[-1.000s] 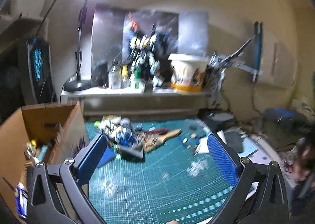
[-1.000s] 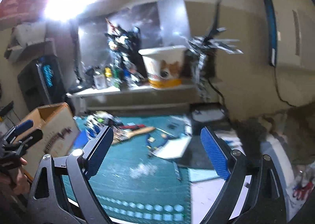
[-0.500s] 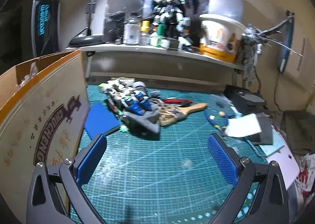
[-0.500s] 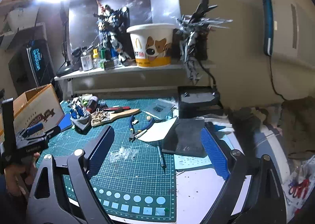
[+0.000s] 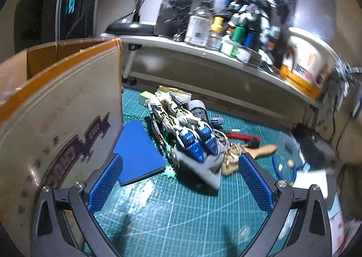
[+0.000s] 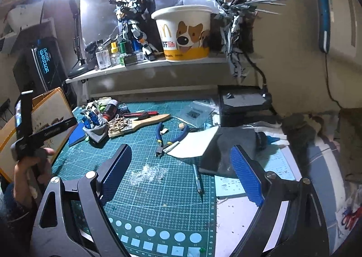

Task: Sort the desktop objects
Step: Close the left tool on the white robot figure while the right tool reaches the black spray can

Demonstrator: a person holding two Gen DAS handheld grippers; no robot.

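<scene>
My left gripper (image 5: 181, 180) is open just above the green cutting mat (image 5: 181, 211), with nothing between its blue pads. Just ahead of it lies a white and blue model kit part (image 5: 187, 130) on a grey cloth (image 5: 208, 166), beside a blue sheet (image 5: 138, 153). A cardboard box (image 5: 56, 110) stands close on its left. My right gripper (image 6: 181, 173) is also open and empty, low over the mat (image 6: 158, 200). Blue-handled pliers (image 6: 172, 137), a wooden-handled brush (image 6: 144, 121) and a craft knife (image 6: 199, 178) lie beyond it. The left gripper (image 6: 67, 124) shows at far left, held by a hand (image 6: 27, 166).
A shelf (image 6: 147, 64) behind the mat holds bottles, a robot model (image 6: 133, 22) and a dog-print bucket (image 6: 185, 33). A black box (image 6: 244, 103), white paper (image 6: 194, 141) and a dark sheet (image 6: 217, 150) lie at the right. A red-handled tool (image 5: 244, 137) lies behind the brush.
The left gripper dropped and swung toward the model pile beside the box, rolling as it went. The right gripper sank closer to the mat. Both stayed open.
</scene>
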